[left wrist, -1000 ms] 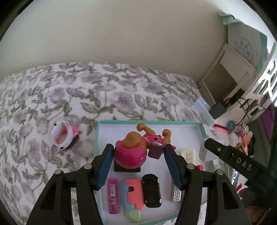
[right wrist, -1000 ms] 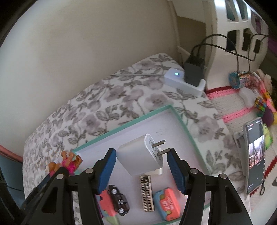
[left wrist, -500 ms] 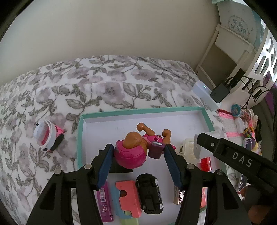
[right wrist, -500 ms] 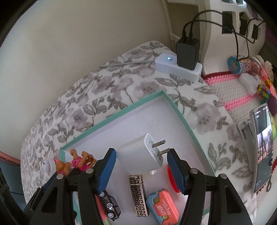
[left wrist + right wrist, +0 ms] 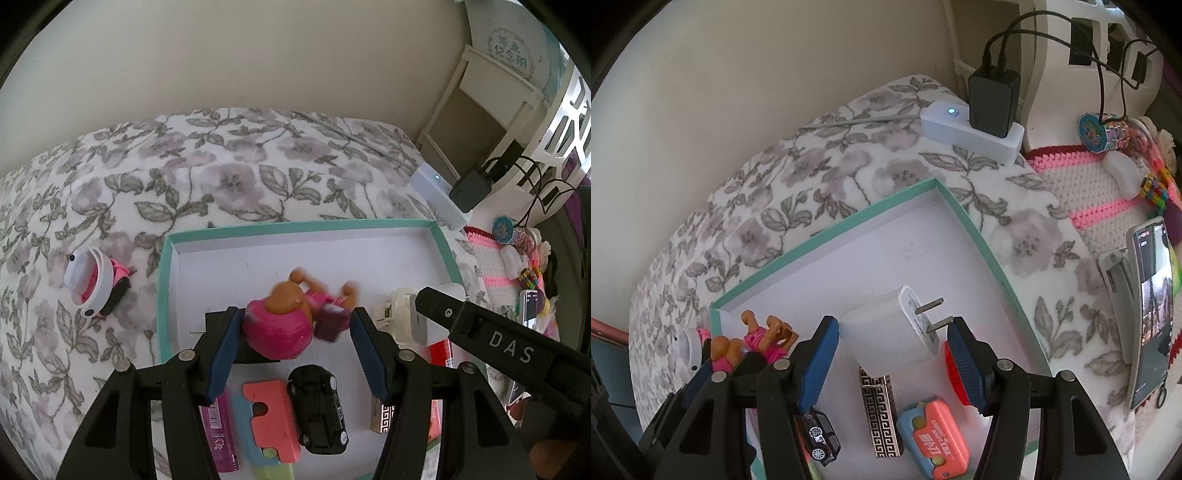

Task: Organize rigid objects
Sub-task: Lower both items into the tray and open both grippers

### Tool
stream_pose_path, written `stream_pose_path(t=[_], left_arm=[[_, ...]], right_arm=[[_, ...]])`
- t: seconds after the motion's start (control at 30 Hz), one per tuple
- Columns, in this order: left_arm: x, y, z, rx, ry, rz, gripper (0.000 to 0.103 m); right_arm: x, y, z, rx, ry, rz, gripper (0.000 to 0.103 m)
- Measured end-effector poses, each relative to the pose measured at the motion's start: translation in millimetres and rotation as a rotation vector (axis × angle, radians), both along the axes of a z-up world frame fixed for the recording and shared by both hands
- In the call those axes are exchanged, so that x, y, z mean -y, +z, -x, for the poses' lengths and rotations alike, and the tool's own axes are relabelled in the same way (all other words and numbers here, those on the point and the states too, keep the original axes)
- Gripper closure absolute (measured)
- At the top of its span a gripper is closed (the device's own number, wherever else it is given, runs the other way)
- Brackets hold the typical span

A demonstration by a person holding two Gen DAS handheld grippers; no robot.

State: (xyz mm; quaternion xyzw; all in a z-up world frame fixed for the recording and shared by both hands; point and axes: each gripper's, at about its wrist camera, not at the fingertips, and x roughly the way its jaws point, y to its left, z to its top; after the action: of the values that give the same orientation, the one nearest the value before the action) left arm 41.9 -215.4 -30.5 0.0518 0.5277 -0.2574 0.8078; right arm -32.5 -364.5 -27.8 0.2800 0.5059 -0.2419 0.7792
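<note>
Both grippers, left [image 5: 295, 343] clamping doll [image 5: 284, 325], right [image 5: 890, 354] charger [image 5: 886, 332], seemingly sank nearer tray [image 5: 162, 280].

A bed [image 5: 229, 177] in a grey floral cover [image 5: 849, 166] carries a teal-rimmed tray [image 5: 295, 226]. Left of the tray lies a white-and-pink toy [image 5: 92, 282]. Beyond the tray's far right corner sits a white power strip [image 5: 971, 131], a black charger [image 5: 993, 101] plugged into it.
</note>
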Motion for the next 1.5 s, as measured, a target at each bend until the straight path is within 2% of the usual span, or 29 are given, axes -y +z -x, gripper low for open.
stream_pose_path(t=[0.5,0.83,0.97,1.1,1.3,1.37,1.5], left_arm=[[-16.0,9.2,-8.6,-0.017,0.066,0.017,0.041],[-35.9,30.1,-16.6,0.018,0.140,0.037,0.035],[-45.7,35.8,-21.0,0.029,0.175,0.035,0.031],[-56.7,39.2,-25.9,0.040,0.217,0.017,0.025],[-70.5,35.8,-32.8,0.048,0.283,-0.011,0.020],[-74.5,34.1,-34.4,0.051,0.301,-0.021,0.010],[-85.5,33.3,-37.8,0.062,0.338,-0.029,0.009]], right_arm=[[-0.6,6.0,-1.5,-0.002,0.021,0.005,0.039],[-3.9,22.0,-2.8,0.018,0.037,0.026,0.036],[-5.7,28.8,-2.6,0.030,0.035,0.040,0.030],[-7.8,33.9,-3.0,0.044,0.039,0.050,0.027],[-13.3,35.1,-7.2,0.050,0.054,0.058,0.017],[-16.0,33.3,-9.7,0.045,0.062,0.062,0.011],[-23.9,29.2,-15.3,0.035,0.092,0.061,0.004]])
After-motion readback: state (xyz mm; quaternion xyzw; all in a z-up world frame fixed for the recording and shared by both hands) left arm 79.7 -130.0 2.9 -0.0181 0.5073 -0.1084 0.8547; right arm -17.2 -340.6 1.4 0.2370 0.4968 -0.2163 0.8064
